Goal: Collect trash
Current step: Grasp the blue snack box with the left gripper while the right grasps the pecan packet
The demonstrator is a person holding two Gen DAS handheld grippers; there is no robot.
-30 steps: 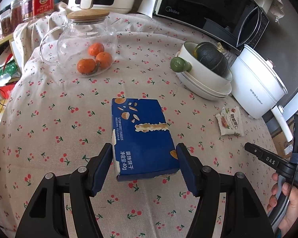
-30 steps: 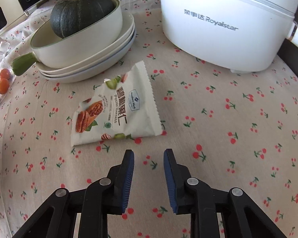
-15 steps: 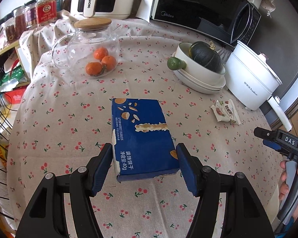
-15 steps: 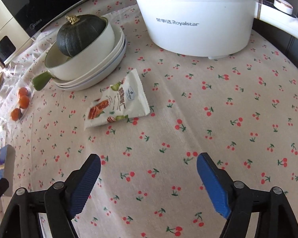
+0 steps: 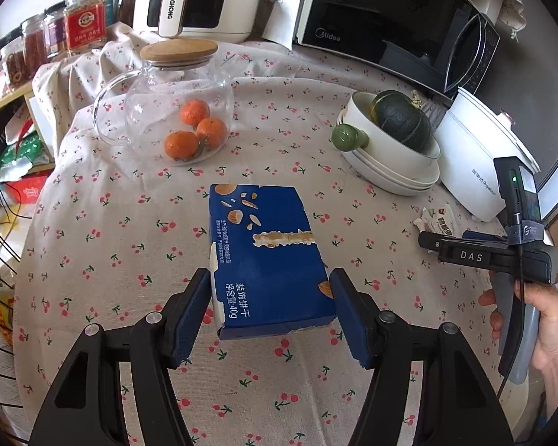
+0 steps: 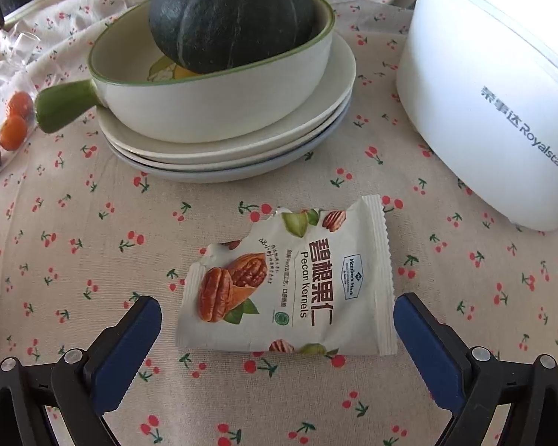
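The pecan packet [image 6: 290,290] is lying crosswise between the right gripper's [image 6: 277,321] wide-open fingers, while the left gripper [image 5: 271,304] is clamping the blue box [image 5: 268,256]

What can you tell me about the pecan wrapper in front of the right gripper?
The pecan wrapper is a small white foil-like pouch printed with pecan halves, green leaves, "Pecan Kernels" and Chinese lettering. Its far left corner is torn open and ragged; one crimped, serrated seal runs along its right edge. It looks flat and empty, lying face-up on the cherry-print tablecloth, just ahead of the stacked plates. The open right gripper straddles its near end; neither pad touches it.
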